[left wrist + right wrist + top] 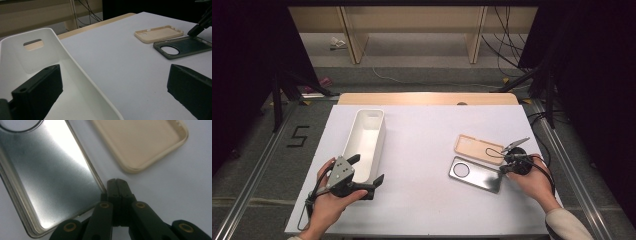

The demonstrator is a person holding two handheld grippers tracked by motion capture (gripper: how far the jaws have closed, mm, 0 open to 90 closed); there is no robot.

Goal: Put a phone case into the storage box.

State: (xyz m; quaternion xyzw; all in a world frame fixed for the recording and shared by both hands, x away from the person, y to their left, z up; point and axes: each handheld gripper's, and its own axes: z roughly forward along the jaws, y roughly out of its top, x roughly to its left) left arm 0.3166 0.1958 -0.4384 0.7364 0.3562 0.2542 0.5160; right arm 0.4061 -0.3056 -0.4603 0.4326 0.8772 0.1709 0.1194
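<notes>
A long white bin point(364, 135) lies on the left of the white table. My left gripper point(368, 169) is open and straddles the bin's near right wall point(82, 75), one jaw inside the bin and the other over the table. On the right lie a beige phone case point(479, 148) and a dark grey phone case point(476, 173) with a round camera hole. My right gripper point(506, 167) is shut, its tip against the dark case's right edge point(98, 180), with nothing seen between the jaws. The beige case point(140, 142) lies just beyond.
The white table top point(422, 150) has open room between the bin and the cases. A wooden strip point(427, 98) runs along its far edge. Metal rails point(257, 165) flank the table, and cables point(507, 45) lie on the floor behind.
</notes>
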